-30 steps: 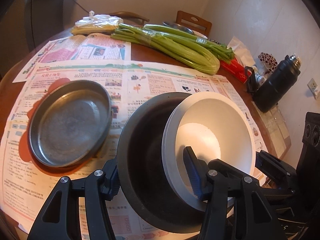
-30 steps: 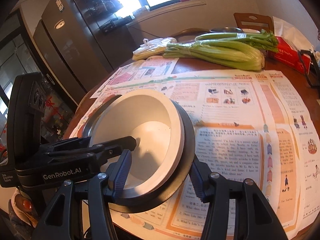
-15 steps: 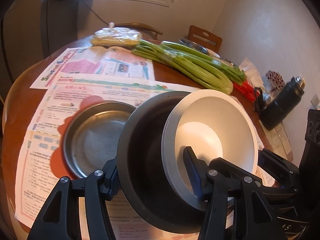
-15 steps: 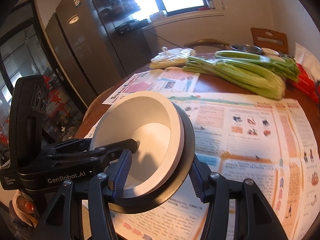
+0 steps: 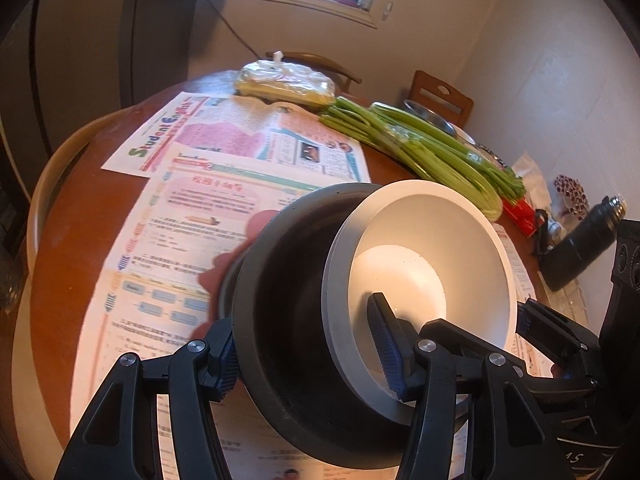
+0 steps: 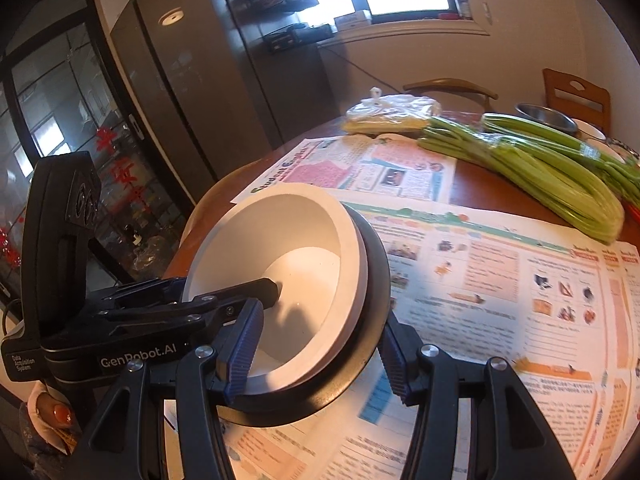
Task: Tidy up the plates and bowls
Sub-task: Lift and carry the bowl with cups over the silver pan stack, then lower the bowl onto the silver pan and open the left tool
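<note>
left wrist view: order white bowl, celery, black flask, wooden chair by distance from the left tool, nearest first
1. white bowl: in the left tool's grip, nested in a black bowl.
2. celery: mid-table, right of centre.
3. black flask: far right edge; close to celery, hard to call.
4. wooden chair: behind the table.

Round wooden table point(image 5: 76, 216); newspapers point(image 5: 192, 216) spread across it, celery bunch point(image 5: 440, 156), bagged yellow food point(image 5: 284, 84), black flask point(image 5: 580, 240), red packet point(image 5: 520, 216) along far side.
</note>
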`<act>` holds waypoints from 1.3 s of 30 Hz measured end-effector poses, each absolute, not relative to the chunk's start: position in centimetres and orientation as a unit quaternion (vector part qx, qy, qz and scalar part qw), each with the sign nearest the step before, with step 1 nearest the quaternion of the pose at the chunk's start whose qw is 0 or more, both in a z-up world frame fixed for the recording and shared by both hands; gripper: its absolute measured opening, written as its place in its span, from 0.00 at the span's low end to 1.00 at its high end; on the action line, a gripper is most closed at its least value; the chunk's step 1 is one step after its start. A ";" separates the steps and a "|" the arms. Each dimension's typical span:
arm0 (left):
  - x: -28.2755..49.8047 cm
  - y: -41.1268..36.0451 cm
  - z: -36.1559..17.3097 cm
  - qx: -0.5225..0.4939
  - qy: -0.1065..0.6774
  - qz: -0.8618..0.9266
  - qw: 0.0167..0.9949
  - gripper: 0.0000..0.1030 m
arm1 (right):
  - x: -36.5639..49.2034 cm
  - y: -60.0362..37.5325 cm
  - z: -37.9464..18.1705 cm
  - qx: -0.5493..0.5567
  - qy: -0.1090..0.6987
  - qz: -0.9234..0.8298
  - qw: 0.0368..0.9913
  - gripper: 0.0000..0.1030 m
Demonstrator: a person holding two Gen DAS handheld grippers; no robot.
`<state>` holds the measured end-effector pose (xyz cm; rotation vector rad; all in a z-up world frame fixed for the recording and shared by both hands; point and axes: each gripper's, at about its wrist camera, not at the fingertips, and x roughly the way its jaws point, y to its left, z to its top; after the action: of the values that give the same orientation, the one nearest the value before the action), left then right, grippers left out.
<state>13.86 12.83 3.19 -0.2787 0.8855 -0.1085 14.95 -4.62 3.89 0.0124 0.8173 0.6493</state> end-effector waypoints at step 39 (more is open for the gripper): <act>14.9 15.3 -0.1 -0.121 0.437 -0.012 0.891 0.56 | 15.7 -1.5 1.1 -0.004 0.421 0.297 0.857 0.54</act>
<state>14.90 15.33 -0.07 -0.2502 0.9063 -0.0259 15.73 -1.48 1.07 -0.0076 0.8850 0.6238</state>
